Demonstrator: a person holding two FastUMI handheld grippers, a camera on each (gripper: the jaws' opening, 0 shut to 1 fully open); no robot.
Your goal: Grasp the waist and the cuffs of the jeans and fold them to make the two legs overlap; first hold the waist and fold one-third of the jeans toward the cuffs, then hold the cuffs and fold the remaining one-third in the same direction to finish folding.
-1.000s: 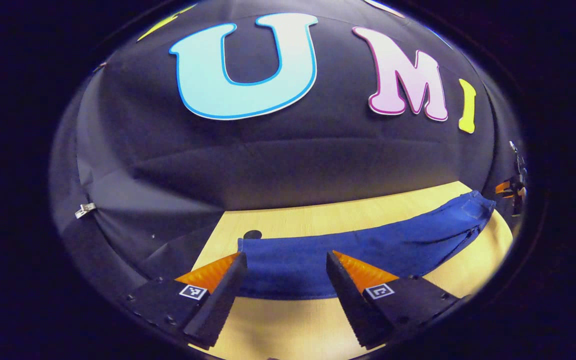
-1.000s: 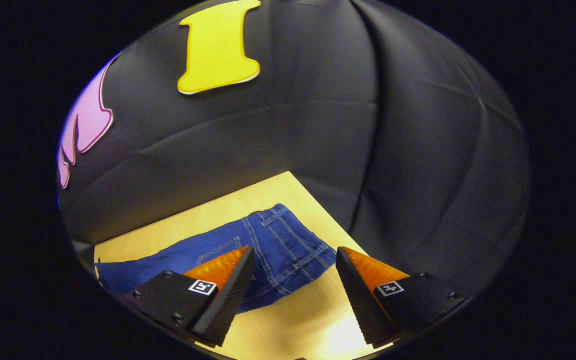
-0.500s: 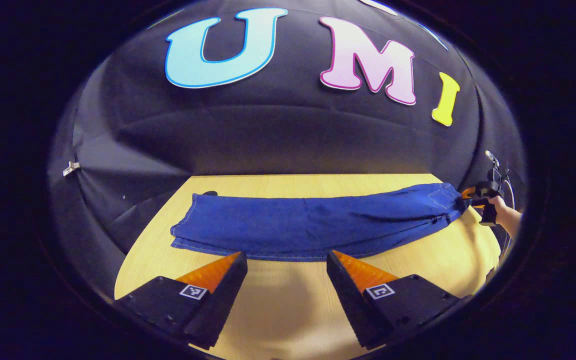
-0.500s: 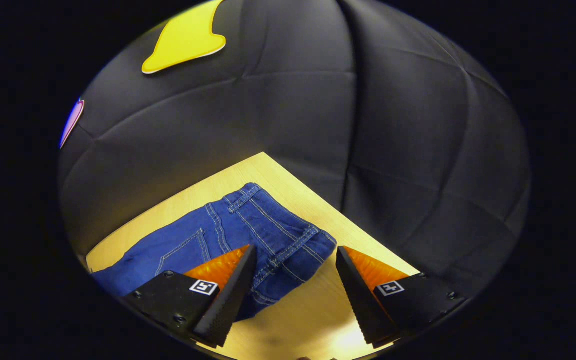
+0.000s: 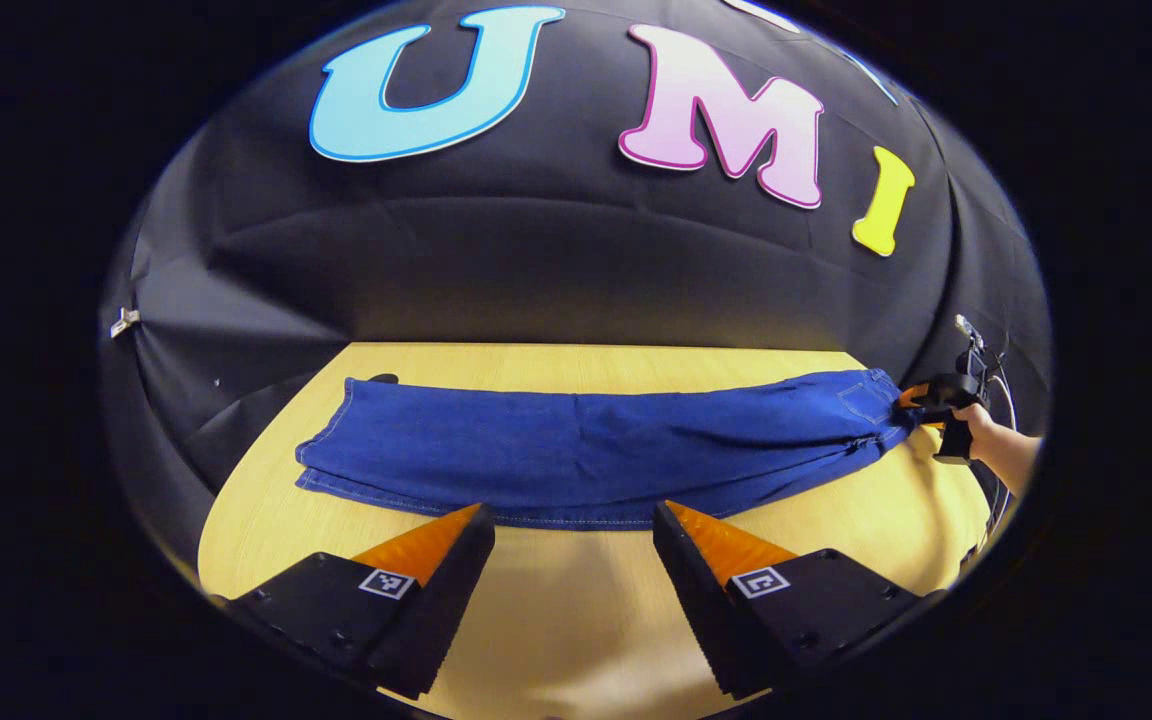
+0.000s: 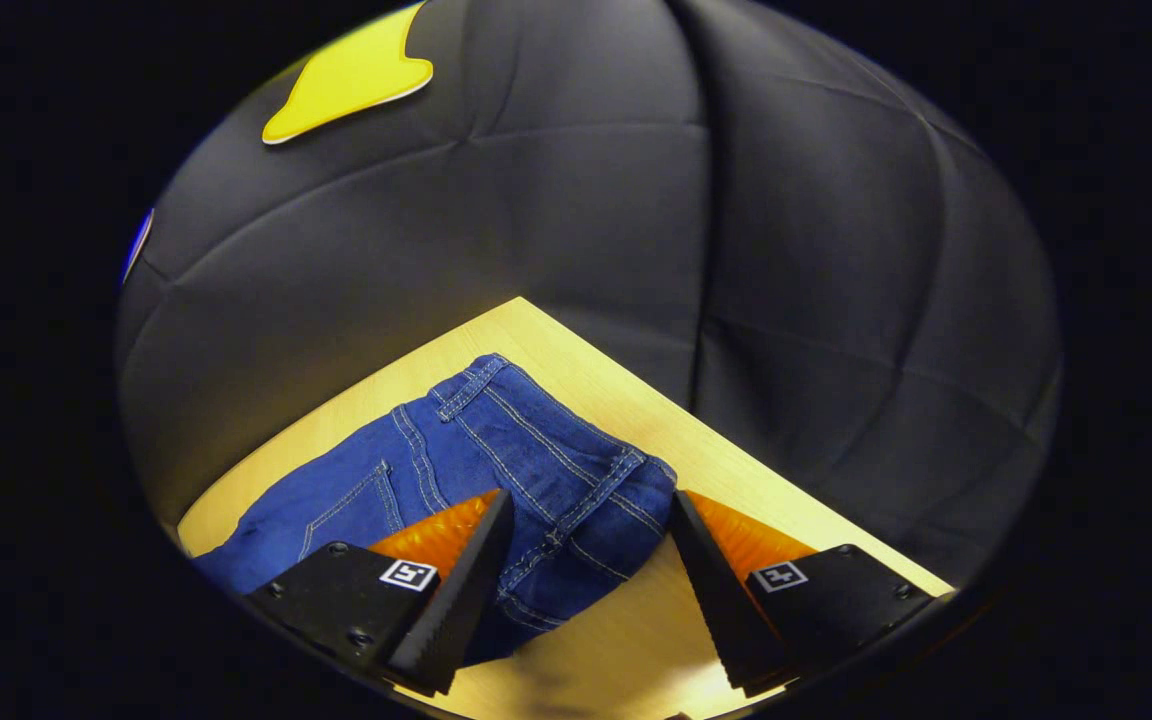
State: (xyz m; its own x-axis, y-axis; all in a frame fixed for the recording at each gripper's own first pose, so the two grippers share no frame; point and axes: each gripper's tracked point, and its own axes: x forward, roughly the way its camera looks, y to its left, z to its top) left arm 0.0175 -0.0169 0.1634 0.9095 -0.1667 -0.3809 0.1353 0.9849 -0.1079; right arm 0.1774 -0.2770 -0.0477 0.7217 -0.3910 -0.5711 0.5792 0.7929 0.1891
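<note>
Both legs of the jeans (image 5: pixel 586 450) already overlap along the table's (image 5: pixel 576 610) far edge. Right gripper (image 6: pixel 586 520) gapes around the waist (image 6: pixel 576 500); left gripper (image 5: pixel 566 530) hangs open, empty. Next: pinch waist.

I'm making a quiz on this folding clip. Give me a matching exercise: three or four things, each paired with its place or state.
Things:
1. jeans
2. left gripper
3. right gripper
4. table

Places or states:
A. open, over bare wood short of the jeans' near edge
B. lying flat, stretched long
C. open, fingers either side of the waist
D. under the jeans

Pairs: 1-B, 2-A, 3-C, 4-D
</note>
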